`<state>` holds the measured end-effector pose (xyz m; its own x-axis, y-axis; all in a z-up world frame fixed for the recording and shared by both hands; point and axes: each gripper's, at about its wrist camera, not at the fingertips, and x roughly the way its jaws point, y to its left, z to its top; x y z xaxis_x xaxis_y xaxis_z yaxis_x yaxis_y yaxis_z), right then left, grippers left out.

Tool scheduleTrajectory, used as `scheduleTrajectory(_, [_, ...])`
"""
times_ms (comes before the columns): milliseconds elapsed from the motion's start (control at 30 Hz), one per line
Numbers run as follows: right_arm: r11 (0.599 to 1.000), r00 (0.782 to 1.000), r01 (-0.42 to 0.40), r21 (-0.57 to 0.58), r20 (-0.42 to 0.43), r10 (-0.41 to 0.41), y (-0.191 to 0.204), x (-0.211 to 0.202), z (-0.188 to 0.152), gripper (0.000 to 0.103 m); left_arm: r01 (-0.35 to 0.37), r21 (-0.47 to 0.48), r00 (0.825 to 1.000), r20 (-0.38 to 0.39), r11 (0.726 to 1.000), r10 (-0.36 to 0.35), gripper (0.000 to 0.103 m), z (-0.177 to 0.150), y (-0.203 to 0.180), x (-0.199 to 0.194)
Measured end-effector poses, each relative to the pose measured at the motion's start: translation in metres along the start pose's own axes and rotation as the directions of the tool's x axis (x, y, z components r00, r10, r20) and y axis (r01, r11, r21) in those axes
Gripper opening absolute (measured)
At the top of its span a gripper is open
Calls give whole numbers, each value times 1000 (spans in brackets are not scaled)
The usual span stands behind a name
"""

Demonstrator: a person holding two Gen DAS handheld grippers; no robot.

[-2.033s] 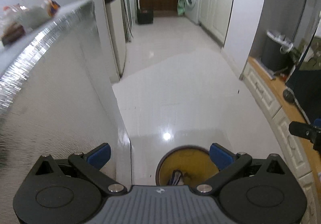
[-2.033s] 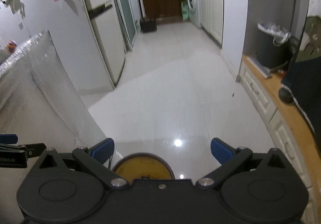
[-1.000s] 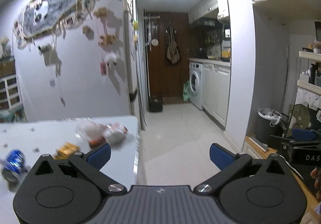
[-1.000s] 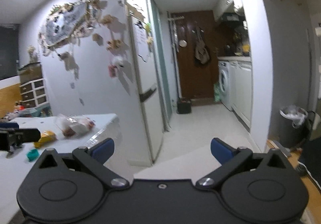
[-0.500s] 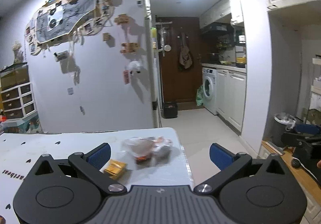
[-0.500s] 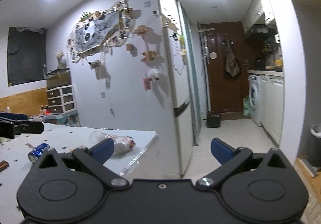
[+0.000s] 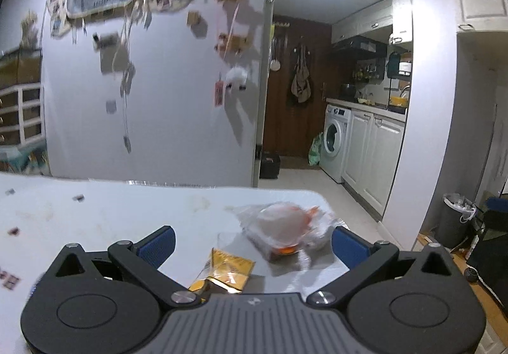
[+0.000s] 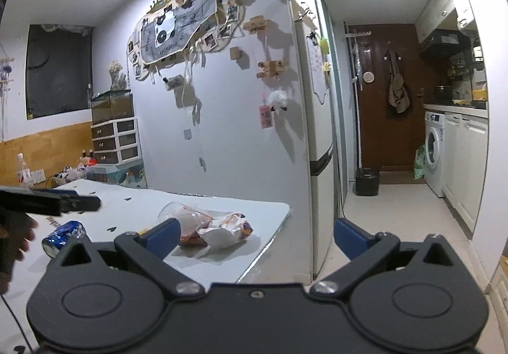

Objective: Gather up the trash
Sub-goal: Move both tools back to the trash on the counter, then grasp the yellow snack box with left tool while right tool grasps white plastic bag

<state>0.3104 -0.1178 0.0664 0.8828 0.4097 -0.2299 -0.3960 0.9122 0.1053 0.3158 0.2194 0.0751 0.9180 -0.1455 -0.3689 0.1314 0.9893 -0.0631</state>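
On the white table (image 7: 127,211) lies a clear plastic bag of food scraps (image 7: 285,231) near the right corner, with a yellow wrapper (image 7: 227,273) just in front of it. My left gripper (image 7: 252,243) is open and empty, hovering above the table over the wrapper. In the right wrist view the same bag (image 8: 216,227) and a crushed blue can (image 8: 62,236) lie on the table (image 8: 133,204). My right gripper (image 8: 257,233) is open and empty, off the table's right edge. The left gripper (image 8: 63,201) shows at the left of that view.
A grey bin (image 7: 454,220) with a white liner stands on the floor at the right. A fridge (image 8: 320,147) stands behind the table. A corridor leads to a washing machine (image 7: 335,144) and white cabinets (image 7: 374,157). A drawer unit (image 8: 116,138) stands at the far left.
Both grippers have risen from looking down at the floor and a yellow bin to table height. The left gripper has moved in over the wrapper and bag. Both stayed open.
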Motion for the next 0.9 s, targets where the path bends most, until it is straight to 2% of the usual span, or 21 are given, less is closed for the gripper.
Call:
scheduleTrajectory(133, [1000, 999, -17, 1, -27, 17, 3, 29, 1, 103, 28, -43, 998, -54, 999, -30, 103, -13, 25, 36])
scheduleTrajectory(267, [999, 997, -31, -15, -65, 30, 5, 65, 1, 103, 85, -87, 992, -87, 993, -93, 103, -24, 44, 60])
scheduleTrajectory(333, [999, 996, -41, -26, -81, 39, 5, 80, 0, 103, 108, -100, 980, -156, 989, -122, 103, -23, 49, 71])
scheduleTrajectory(500, [999, 993, -41, -22, -116, 38, 3, 122, 2, 103, 139, 16, 974, -185, 990, -134, 103, -23, 48, 80])
scheduleTrajectory(667, [999, 986, -31, -41, -163, 24, 3, 159, 0, 103, 180, 51, 962, -218, 982, -165, 97, -27, 49, 91])
scheduleTrajectory(800, [984, 974, -107, -145, -213, 74, 8, 179, -5, 103, 206, 89, 954, -240, 974, -180, 90, -28, 46, 97])
scheduleTrajectory(900, [941, 958, -205, -271, -252, 136, 19, 184, -8, 103, 213, 115, 949, -260, 970, -178, 88, -27, 42, 100])
